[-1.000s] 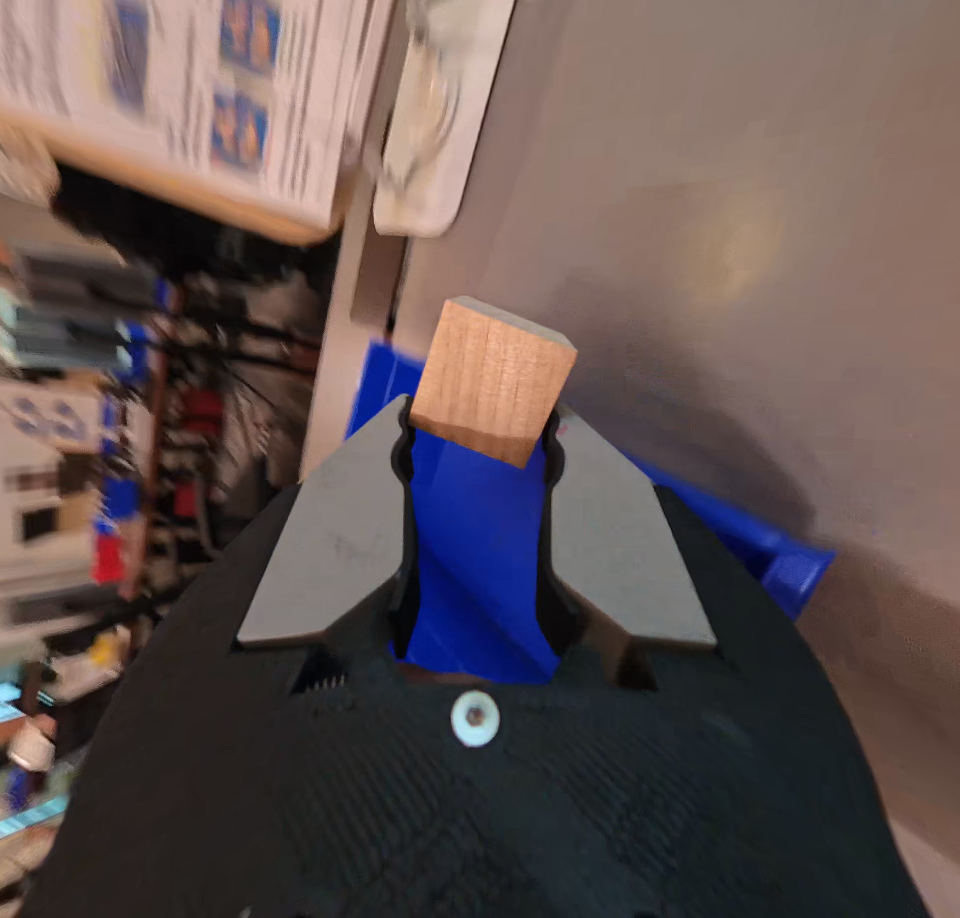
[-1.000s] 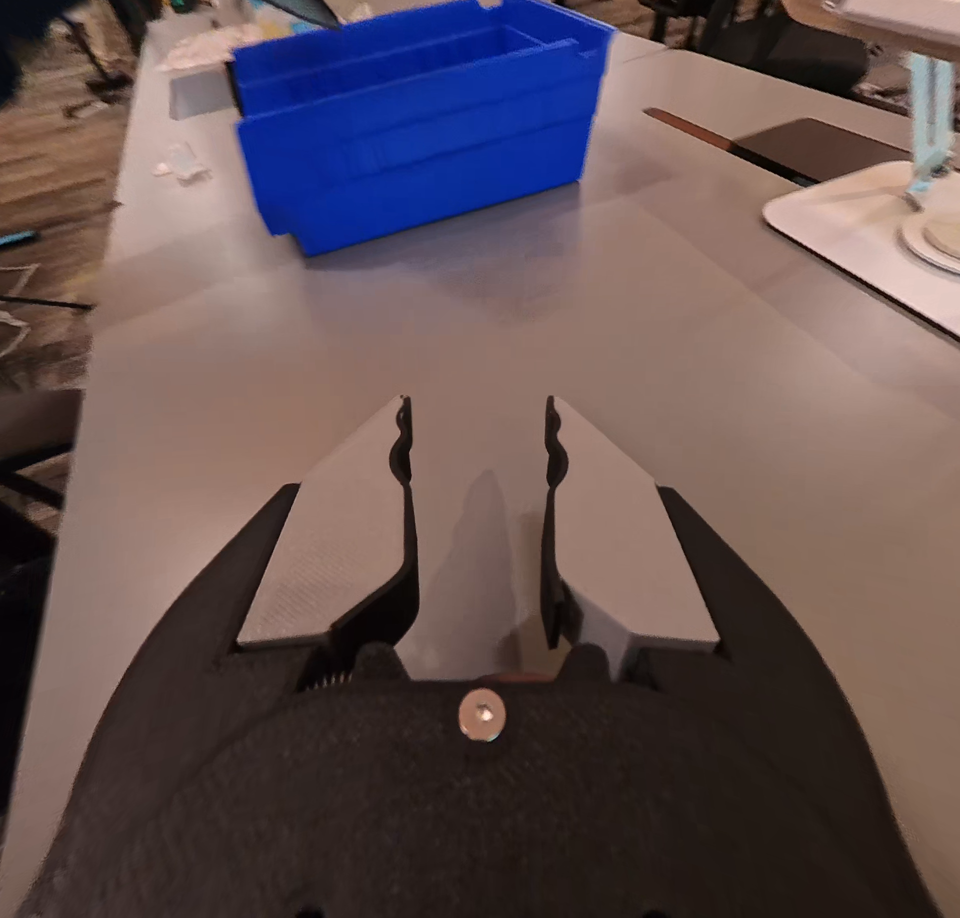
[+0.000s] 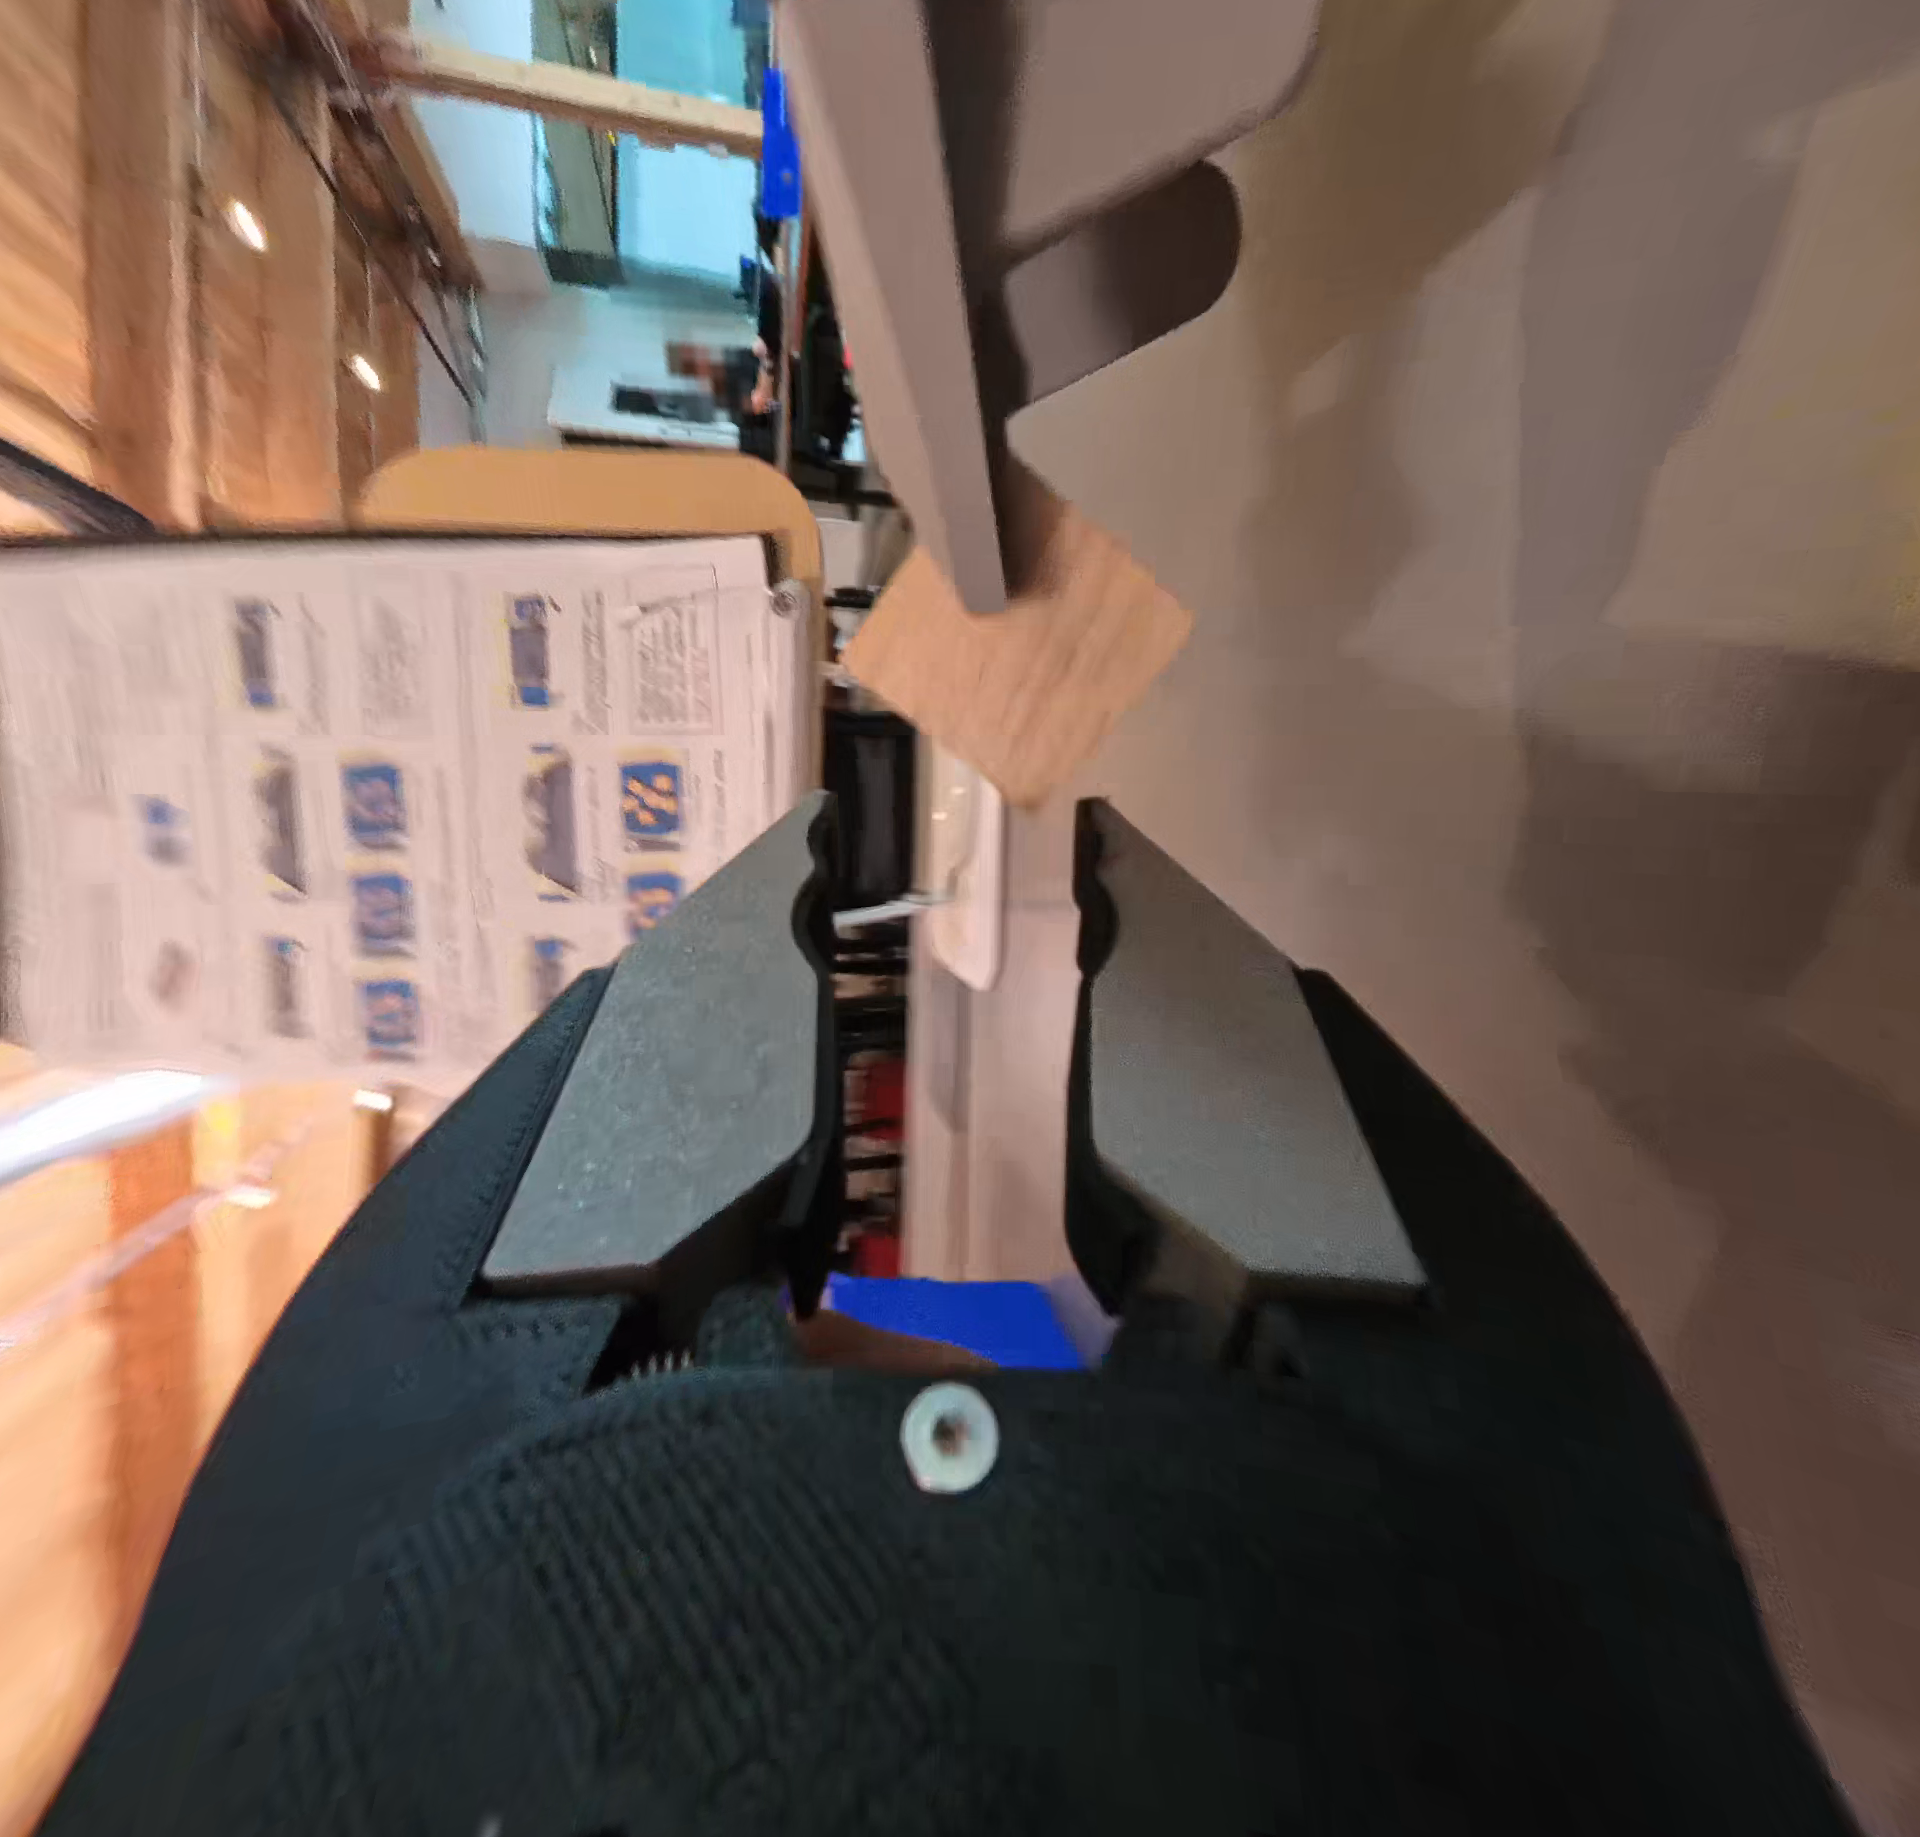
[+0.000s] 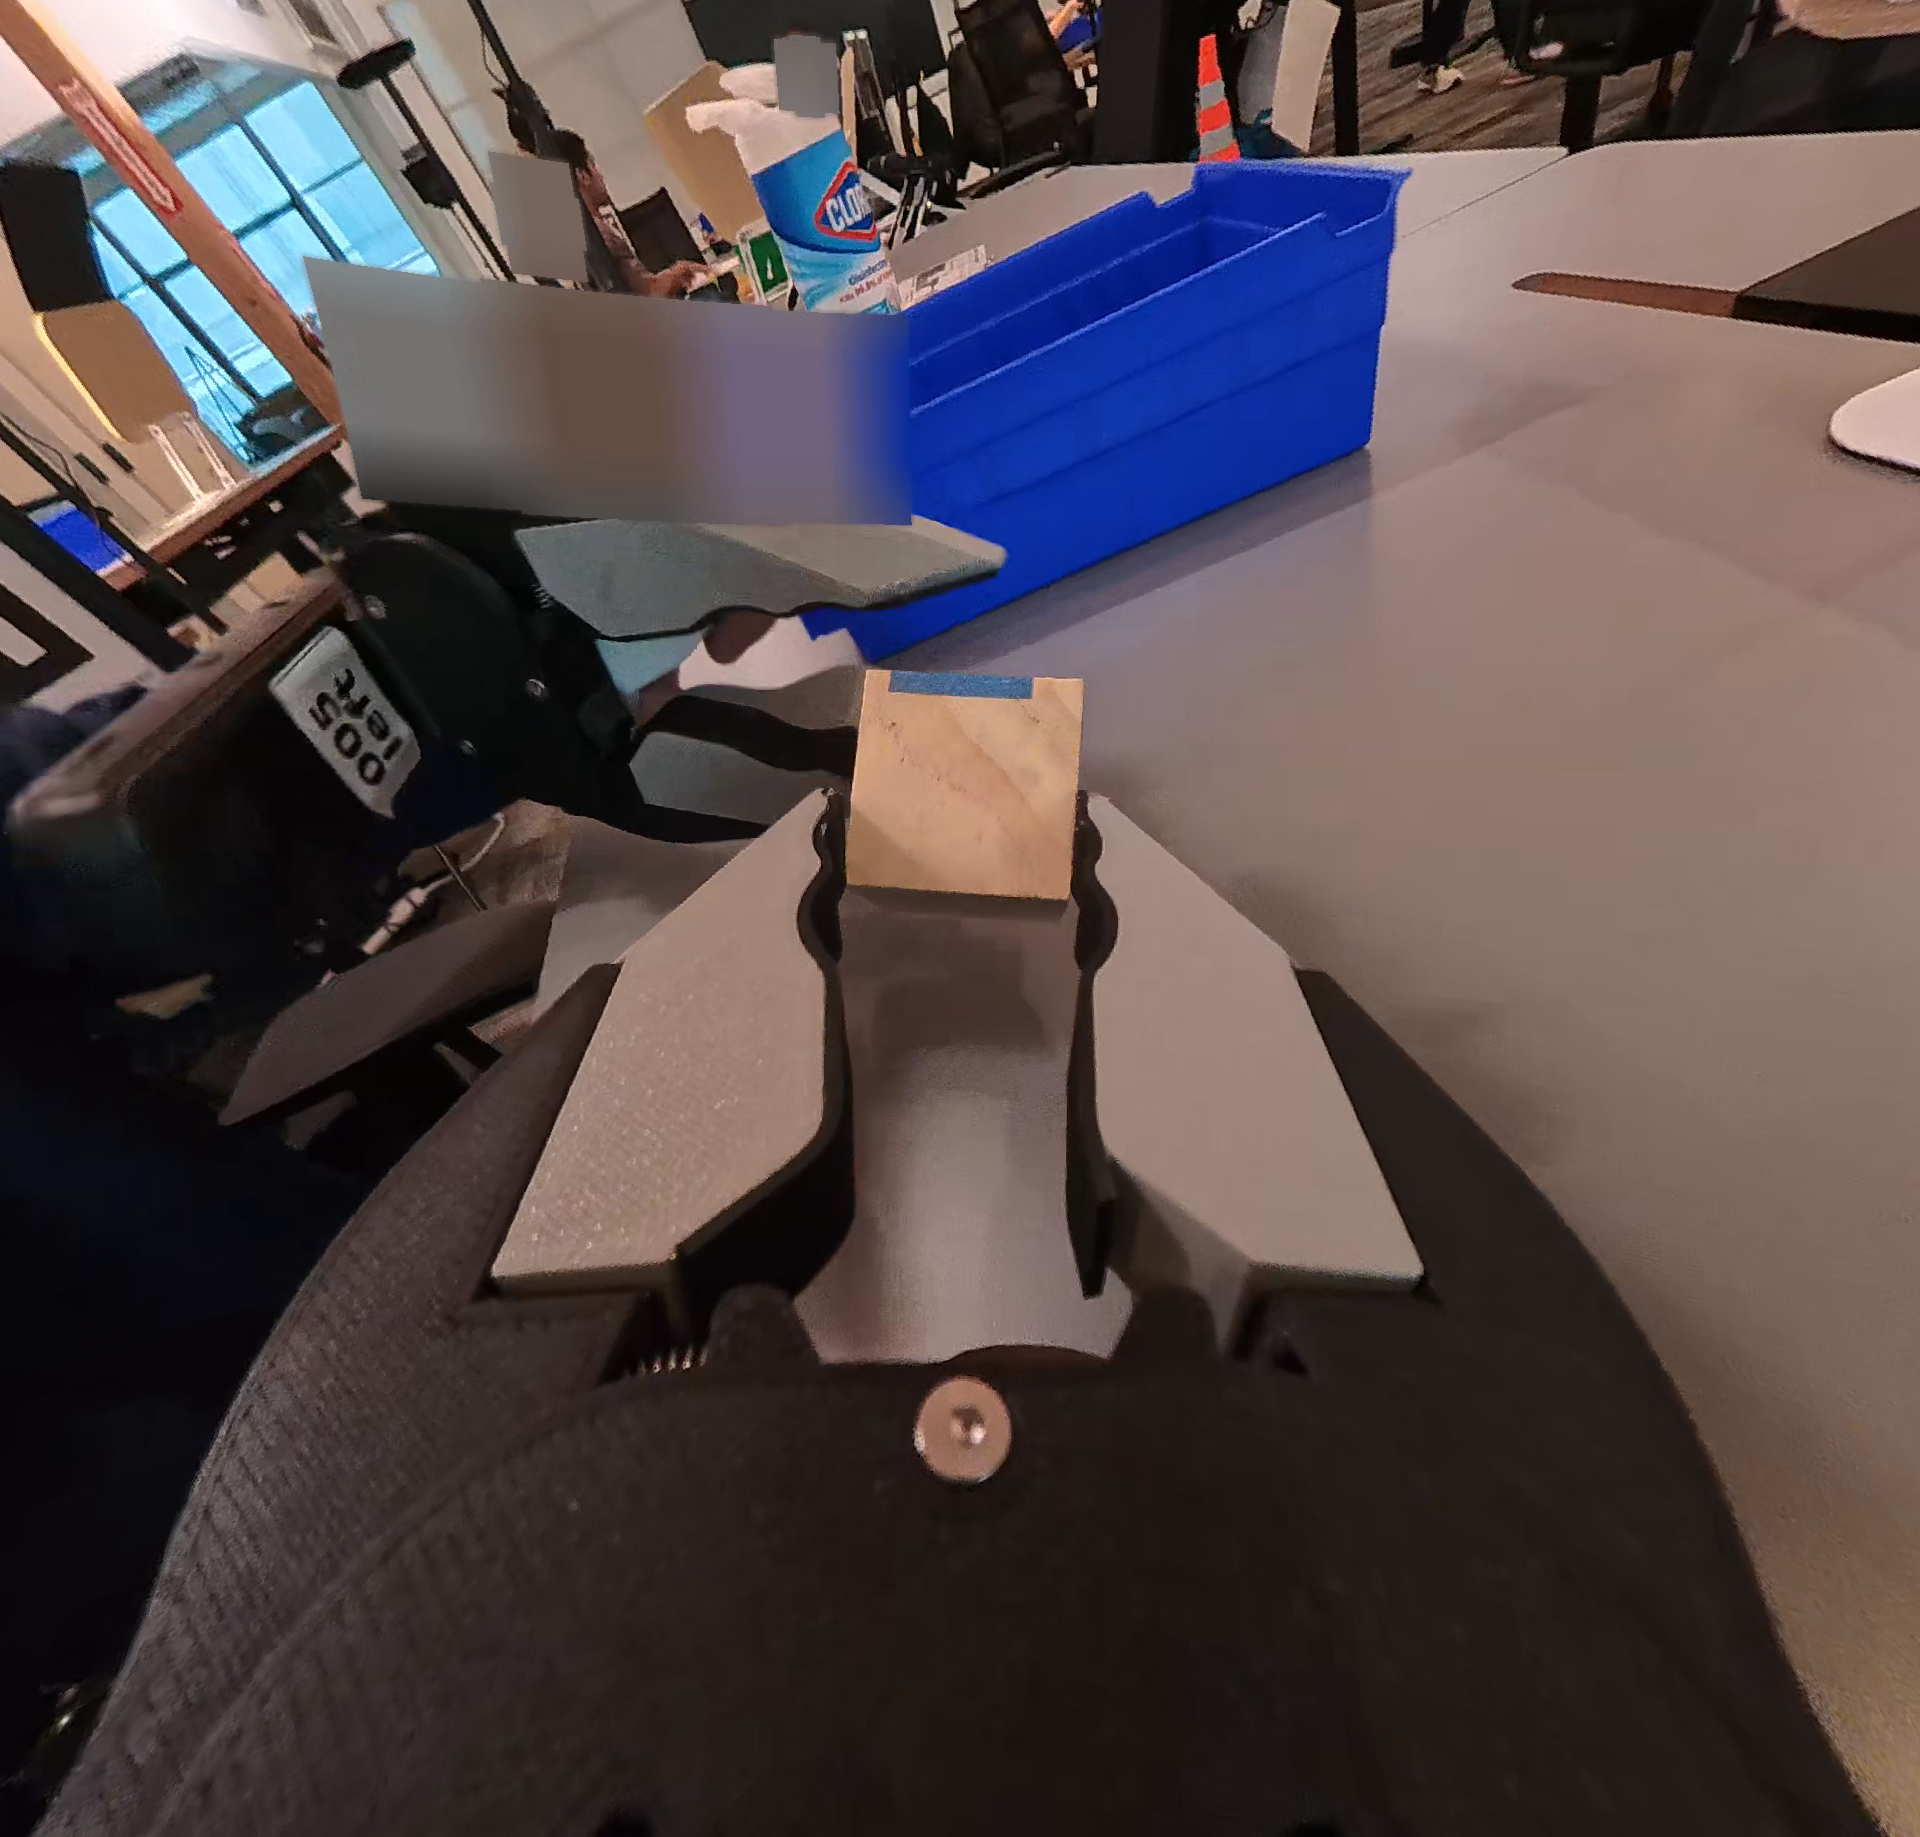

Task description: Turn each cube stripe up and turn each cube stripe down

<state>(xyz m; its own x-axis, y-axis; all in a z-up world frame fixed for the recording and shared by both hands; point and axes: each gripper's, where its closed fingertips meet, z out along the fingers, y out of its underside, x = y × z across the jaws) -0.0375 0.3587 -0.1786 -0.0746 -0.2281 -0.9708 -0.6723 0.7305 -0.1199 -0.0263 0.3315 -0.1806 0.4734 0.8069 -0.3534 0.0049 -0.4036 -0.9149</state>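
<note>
Right tongs (image 4: 958,847) pinch the wooden cube (image 4: 964,785) by its tips at frame centre, left tongs (image 3: 951,842) empty and parted; such shallow hold could let it slip.

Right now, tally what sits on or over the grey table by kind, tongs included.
Wooden cube: 1, held in the right tongs
Blue bin: 1
Wipes canister: 1
Tongs: 2, the left tongs standing open
Total: 5
</note>
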